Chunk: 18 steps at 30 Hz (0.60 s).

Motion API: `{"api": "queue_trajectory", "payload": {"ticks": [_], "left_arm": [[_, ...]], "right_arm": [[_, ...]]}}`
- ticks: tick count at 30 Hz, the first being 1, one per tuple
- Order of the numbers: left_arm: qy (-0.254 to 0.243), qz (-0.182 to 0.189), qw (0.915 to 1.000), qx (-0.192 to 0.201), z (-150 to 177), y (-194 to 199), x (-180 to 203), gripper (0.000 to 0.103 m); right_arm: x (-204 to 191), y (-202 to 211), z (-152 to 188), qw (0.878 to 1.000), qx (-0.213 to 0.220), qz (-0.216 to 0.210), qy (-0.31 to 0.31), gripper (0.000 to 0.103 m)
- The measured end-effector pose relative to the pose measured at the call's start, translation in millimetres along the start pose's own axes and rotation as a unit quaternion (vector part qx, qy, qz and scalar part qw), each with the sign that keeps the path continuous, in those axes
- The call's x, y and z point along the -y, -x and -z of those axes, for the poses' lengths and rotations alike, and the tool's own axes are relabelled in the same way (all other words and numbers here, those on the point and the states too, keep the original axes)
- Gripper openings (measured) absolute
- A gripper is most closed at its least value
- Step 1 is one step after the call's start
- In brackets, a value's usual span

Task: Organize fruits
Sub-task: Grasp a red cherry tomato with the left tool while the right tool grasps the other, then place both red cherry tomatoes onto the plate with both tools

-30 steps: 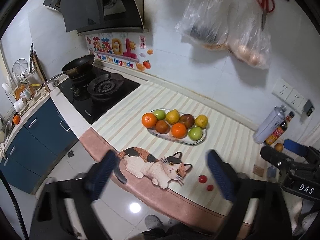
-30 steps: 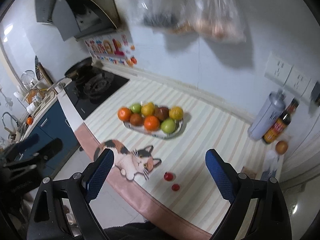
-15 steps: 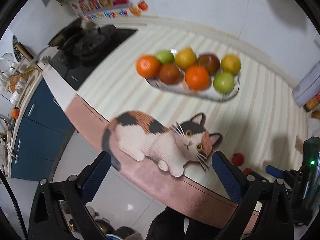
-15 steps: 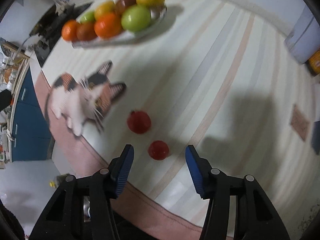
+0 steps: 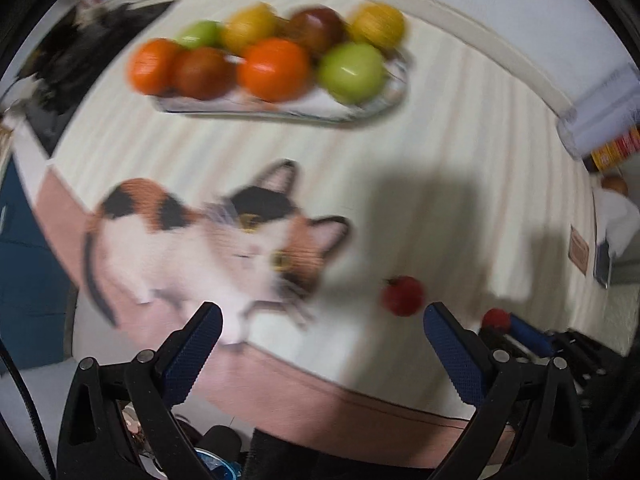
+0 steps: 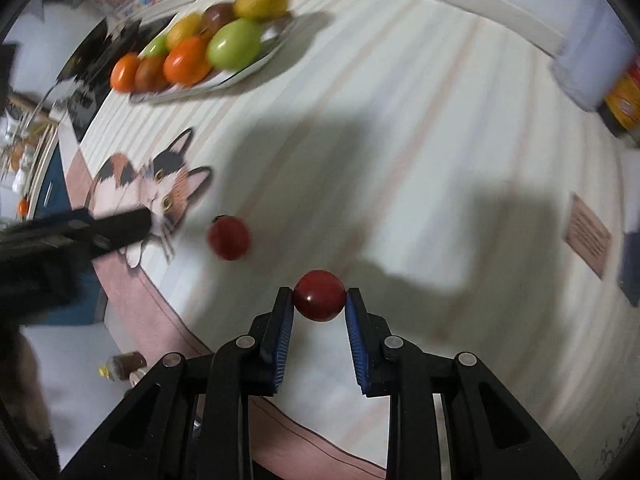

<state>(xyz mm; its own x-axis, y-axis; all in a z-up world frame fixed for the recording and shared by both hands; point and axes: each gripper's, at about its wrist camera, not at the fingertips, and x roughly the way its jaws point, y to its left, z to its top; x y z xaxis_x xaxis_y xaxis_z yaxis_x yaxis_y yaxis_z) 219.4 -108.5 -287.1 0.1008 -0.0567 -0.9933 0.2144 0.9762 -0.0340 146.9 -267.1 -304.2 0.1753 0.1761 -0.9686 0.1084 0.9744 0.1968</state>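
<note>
Both my tongs have dropped close to the desk since a second ago. My right tongs have just closed and now pinch a small, round, glossy red tomato near the desk's front edge. My left tongs gape, gripping nothing. A 2nd tomato lies nearby. The plate holds 7 fruits.

Right hand-held gripper now round tomato.
</note>
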Motion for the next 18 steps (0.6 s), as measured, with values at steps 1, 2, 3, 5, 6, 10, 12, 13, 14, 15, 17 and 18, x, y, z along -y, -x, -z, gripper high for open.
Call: {"api": "queue_trajectory", "payload": {"ticks": [1, 2, 3, 5, 6, 10, 12, 13, 14, 15, 17, 18], "left_arm": [[-0.007, 0.006, 0.9999, -0.005, -0.7, -5.4, 6.9, 0.103], [-0.016, 0.011, 0.9997, -0.012, -1.8, -12.2, 15.1, 0.101], [-0.026, 0.014, 0.9994, -0.017, -2.7, -19.4, 24.1, 0.094], [-0.039, 0.018, 0.9987, -0.026, -4.4, -29.7, 35.6, 0.084], [-0.043, 0.021, 0.9983, -0.033, -4.9, -35.1, 40.5, 0.076], [-0.06, 0.022, 0.9966, -0.052, -5.9, -54.4, 56.2, 0.052], [-0.063, 0.017, 0.9967, -0.049, -5.8, -57.6, 59.0, 0.044], [-0.064, 0.018, 0.9969, -0.043, -6.2, -57.0, 59.9, 0.038], [-0.067, 0.016, 0.9968, -0.041, -6.3, -56.8, 60.9, 0.031], [-0.068, 0.015, 0.9968, -0.041, -7.2, -56.4, 60.6, 0.029], [-0.062, 0.02, 0.9971, -0.04, -8.4, -54.4, 60.7, 0.029], [-0.058, 0.019, 0.9975, -0.038, -8.9, -52.7, 57.6, 0.029]], "right_arm": [[7.7, 4.5, 3.9, 1.0, 0.003, 0.005, -0.005, 0.029], [13.5, 6.6, 6.2, 1.0, 0.004, 0.009, -0.008, 0.029], [19.9, 8.6, 9.3, 1.0, 0.004, 0.012, -0.013, 0.029], [36.0, 10.7, 13.8, 1.0, 0.003, 0.018, -0.025, 0.029], [40.5, 11.3, 15.9, 0.999, 0.002, 0.02, -0.029, 0.029], [59.3, 16.0, 20.9, 0.999, 0.004, 0.02, -0.045, 0.029], [61.0, 18.6, 21.6, 0.999, 0.007, 0.019, -0.047, 0.029], [61.6, 19.9, 21.6, 0.999, 0.008, 0.018, -0.046, 0.029], [60.3, 20.6, 20.0, 0.999, 0.009, 0.018, -0.046, 0.029], [59.7, 21.2, 19.3, 0.999, 0.011, 0.017, -0.045, 0.029], [63.8, 27.4, 19.0, 0.999, 0.014, 0.013, -0.045, 0.029], [61.5, 28.1, 17.7, 0.999, 0.015, 0.011, -0.045, 0.029]]}}
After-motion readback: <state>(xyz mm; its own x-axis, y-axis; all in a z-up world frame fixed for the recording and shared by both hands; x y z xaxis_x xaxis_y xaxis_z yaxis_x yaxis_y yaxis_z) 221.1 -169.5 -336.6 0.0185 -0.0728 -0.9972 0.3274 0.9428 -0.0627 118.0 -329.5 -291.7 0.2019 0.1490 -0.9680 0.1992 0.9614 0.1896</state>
